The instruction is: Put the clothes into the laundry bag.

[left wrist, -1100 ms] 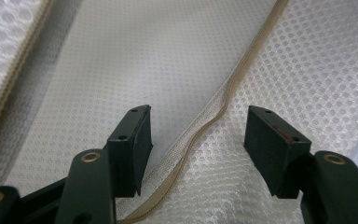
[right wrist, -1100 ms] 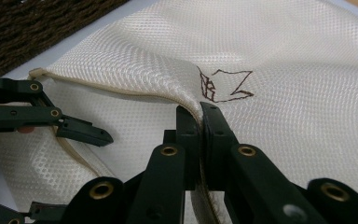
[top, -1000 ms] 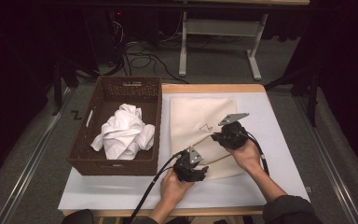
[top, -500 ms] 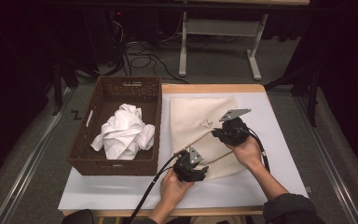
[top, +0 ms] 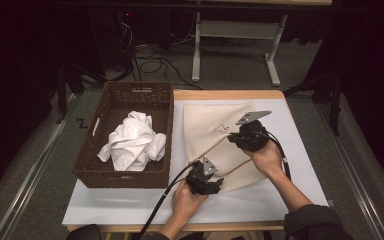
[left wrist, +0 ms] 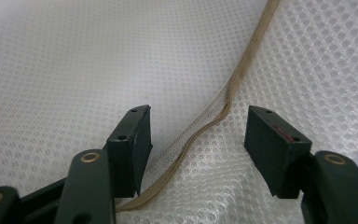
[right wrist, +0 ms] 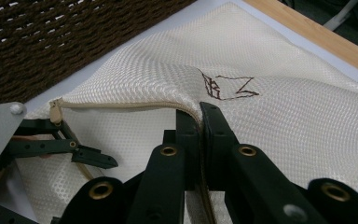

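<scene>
Right claw point(right wrist: 200, 116), pinching the mesh bag's point(top: 205, 125) zipper edge, has lifted it slightly; left claw point(left wrist: 196, 140) stays spread, opening bag mouth.

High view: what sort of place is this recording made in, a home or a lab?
Probably a lab or recording workspace, not a home: a white-covered table stands among dark curtains, loose cables run over the grey floor, and a bare desk frame stands behind.
</scene>
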### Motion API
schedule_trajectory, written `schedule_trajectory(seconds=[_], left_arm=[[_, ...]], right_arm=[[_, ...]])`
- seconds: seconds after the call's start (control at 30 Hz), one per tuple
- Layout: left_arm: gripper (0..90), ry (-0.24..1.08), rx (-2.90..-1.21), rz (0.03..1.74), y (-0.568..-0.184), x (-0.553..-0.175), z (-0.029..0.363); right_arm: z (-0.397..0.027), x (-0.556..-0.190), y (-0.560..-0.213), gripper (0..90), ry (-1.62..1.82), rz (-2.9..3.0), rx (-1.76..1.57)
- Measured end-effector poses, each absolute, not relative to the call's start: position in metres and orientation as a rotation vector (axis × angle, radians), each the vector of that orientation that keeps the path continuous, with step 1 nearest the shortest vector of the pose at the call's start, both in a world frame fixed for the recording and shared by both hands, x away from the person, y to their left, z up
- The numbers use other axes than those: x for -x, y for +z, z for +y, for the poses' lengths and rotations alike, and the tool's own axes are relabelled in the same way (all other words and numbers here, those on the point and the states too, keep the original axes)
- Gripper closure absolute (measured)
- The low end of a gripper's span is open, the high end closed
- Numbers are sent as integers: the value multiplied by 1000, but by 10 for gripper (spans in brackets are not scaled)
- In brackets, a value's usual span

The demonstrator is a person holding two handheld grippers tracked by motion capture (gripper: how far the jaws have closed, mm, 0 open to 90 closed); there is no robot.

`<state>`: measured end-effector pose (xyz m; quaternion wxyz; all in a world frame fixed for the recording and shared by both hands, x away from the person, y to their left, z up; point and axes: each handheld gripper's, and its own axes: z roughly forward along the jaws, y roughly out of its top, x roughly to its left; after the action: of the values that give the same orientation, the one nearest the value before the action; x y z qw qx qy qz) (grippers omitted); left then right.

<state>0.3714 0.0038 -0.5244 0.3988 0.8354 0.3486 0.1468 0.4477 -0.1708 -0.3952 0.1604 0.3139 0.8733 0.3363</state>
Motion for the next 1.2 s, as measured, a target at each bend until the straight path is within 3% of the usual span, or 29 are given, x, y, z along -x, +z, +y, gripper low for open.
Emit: schedule_trajectory(seconds=[0.8, 1.2], left_arm=[[407, 375, -2116, 883, -524, -371, 4], [405, 360, -2113, 901, -524, -372, 4]], right_arm=[[-174, -443, -373, 875, 985, 2464, -866], [-180, -445, -378, 875, 978, 2465, -963]])
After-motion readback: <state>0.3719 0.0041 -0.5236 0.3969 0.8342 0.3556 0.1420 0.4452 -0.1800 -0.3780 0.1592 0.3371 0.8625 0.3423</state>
